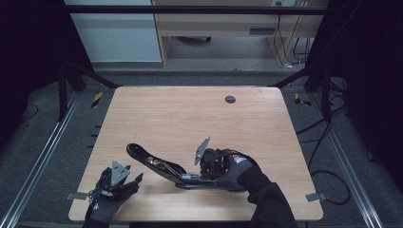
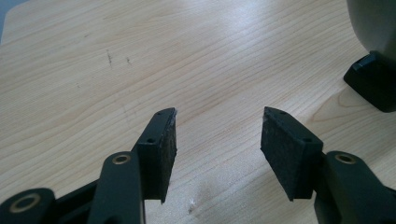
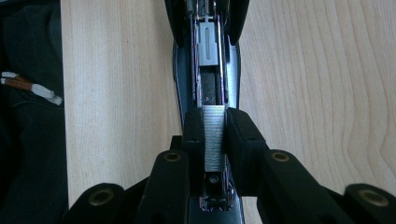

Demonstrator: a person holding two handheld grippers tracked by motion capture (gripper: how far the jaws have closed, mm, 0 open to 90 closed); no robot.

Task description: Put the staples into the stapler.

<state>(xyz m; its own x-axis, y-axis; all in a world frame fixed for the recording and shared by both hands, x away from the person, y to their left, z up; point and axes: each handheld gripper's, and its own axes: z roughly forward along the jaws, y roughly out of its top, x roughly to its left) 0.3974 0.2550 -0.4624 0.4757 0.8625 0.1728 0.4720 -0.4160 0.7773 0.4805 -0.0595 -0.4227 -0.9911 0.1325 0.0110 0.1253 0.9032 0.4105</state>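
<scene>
The right gripper (image 3: 215, 135) pinches a strip of staples (image 3: 214, 137) over the open stapler (image 3: 208, 70); tilted, it may jam; the left gripper (image 2: 217, 140) gapes idle.

Overhead view; two close claw-mounted views

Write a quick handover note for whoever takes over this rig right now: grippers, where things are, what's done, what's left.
Right gripper: shut on a strip of staples, held over the open stapler's channel.
Left gripper: open, empty, above bare table at the near left corner.
Stapler: lying opened on the table's near middle, lid swung out to the left.
Done: stapler opened, strip picked up.
Left: probably seat the strip in the channel, release, close the stapler.
</scene>
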